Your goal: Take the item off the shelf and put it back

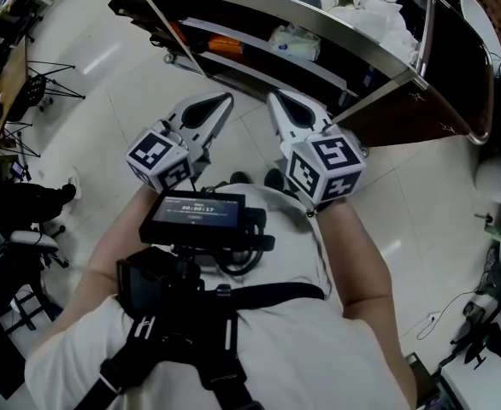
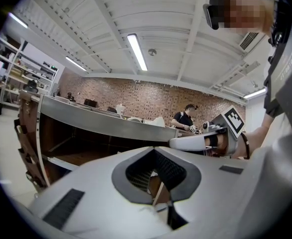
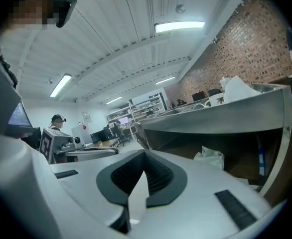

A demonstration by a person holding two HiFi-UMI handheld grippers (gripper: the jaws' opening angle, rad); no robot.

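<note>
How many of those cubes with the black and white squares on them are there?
2. One cube sits at the back of the left gripper, the other cube at the back of the right gripper. None looks hidden.

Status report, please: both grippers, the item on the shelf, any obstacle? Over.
Shut and empty: left hand-held gripper, right hand-held gripper. The white bag sits on the shelf, untouched. Path looks free.
</note>
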